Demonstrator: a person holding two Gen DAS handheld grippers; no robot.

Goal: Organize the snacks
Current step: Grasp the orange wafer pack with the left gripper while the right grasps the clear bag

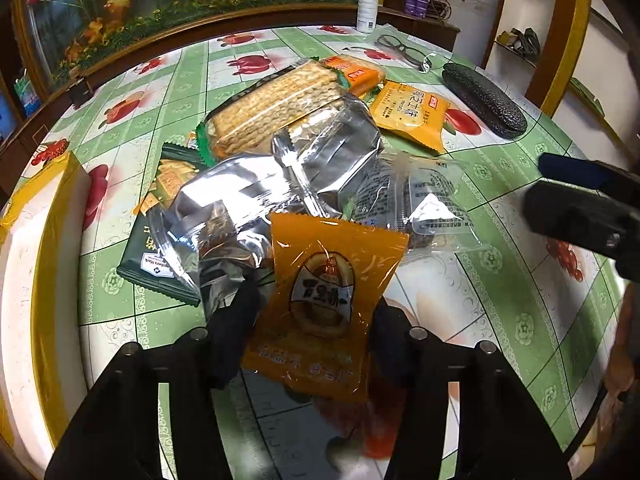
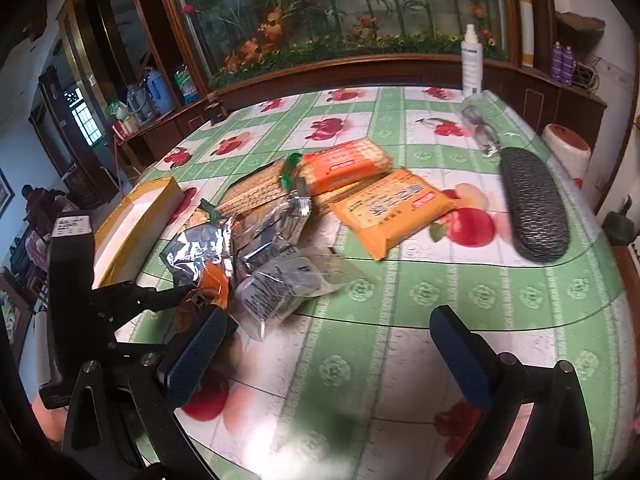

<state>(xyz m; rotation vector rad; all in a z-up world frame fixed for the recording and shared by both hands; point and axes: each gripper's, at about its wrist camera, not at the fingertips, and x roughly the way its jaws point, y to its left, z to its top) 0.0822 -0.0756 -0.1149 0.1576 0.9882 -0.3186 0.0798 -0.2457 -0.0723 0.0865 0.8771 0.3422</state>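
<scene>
My left gripper [image 1: 314,312] is shut on an orange snack packet [image 1: 320,304] and holds it just above the table; it also shows in the right wrist view [image 2: 210,284]. Behind it lies a pile of snacks: silver foil bags [image 1: 280,184], a cracker pack [image 1: 276,104], a dark green pack [image 1: 160,216], a clear-wrapped snack [image 1: 424,204] and yellow-orange biscuit packs [image 1: 408,114]. My right gripper [image 2: 332,354] is open and empty over the table, right of the pile. Its finger shows in the left wrist view [image 1: 580,208].
A white and yellow box [image 2: 132,224] stands left of the pile. A dark glasses case [image 2: 534,206], glasses [image 1: 400,50] and a white spray bottle [image 2: 472,62] are at the far right. The table [image 2: 400,292] has a green fruit-print cloth.
</scene>
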